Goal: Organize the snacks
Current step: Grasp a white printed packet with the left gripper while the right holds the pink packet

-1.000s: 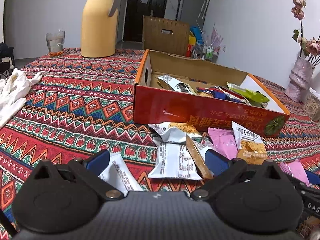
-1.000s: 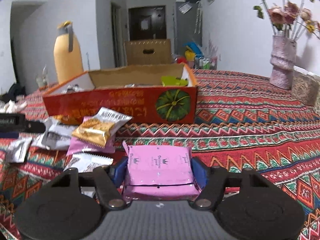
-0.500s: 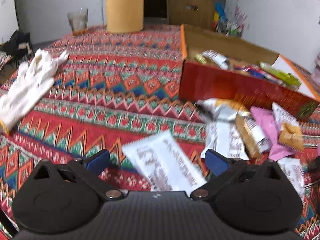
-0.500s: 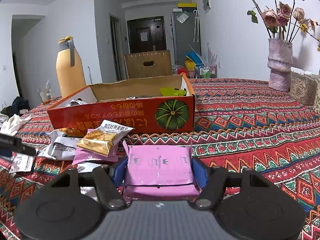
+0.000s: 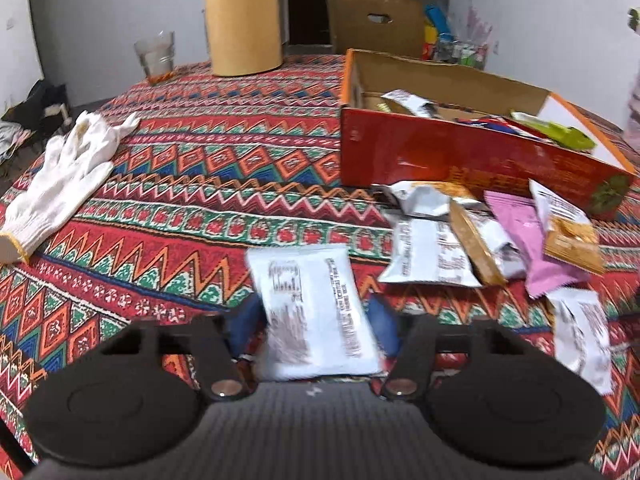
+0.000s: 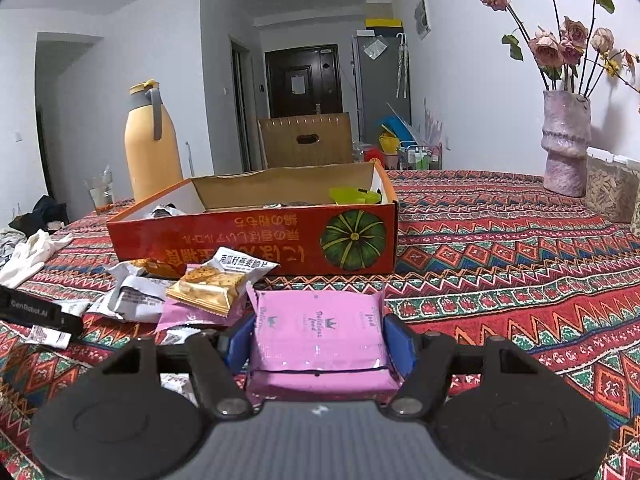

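My left gripper (image 5: 310, 320) is shut on a white snack packet (image 5: 312, 308) and holds it just above the patterned tablecloth. My right gripper (image 6: 318, 338) is shut on a pink snack packet (image 6: 320, 336) in front of the red cardboard box (image 6: 256, 240). The box (image 5: 460, 156) holds several snacks. A pile of loose packets (image 5: 480, 236) lies in front of the box; it also shows in the right wrist view (image 6: 192, 292). The left gripper's body (image 6: 36, 312) shows at the left edge of the right wrist view.
A white glove (image 5: 64, 176) lies at the table's left. A yellow thermos (image 5: 244, 20) and a glass (image 5: 156, 56) stand at the back. A vase with flowers (image 6: 566, 148) and a container (image 6: 610, 192) stand at the right.
My left gripper moved left over the white packet and closed on it. My right gripper rose a little with the pink packet still held.
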The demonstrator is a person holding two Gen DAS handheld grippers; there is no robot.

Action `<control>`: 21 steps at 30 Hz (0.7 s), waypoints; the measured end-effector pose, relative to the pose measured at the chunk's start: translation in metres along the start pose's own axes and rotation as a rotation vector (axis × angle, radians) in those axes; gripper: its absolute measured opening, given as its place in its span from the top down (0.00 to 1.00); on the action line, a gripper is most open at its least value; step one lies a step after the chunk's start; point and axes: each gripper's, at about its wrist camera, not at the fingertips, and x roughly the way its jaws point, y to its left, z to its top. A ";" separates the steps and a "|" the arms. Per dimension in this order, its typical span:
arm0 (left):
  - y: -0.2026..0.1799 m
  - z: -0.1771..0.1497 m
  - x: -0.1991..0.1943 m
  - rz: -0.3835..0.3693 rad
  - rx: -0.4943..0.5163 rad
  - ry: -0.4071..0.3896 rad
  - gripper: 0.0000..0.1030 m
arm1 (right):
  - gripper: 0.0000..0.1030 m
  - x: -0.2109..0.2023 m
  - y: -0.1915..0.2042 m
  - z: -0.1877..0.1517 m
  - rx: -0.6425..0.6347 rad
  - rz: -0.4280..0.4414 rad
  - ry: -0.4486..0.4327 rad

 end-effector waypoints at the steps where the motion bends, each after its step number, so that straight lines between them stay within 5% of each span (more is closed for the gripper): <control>1: -0.001 -0.001 -0.001 -0.006 0.002 -0.002 0.48 | 0.34 0.000 0.000 0.000 -0.001 0.001 -0.002; 21: 0.005 0.002 -0.033 -0.083 -0.005 -0.143 0.49 | 0.35 -0.005 0.002 0.000 -0.016 -0.001 -0.028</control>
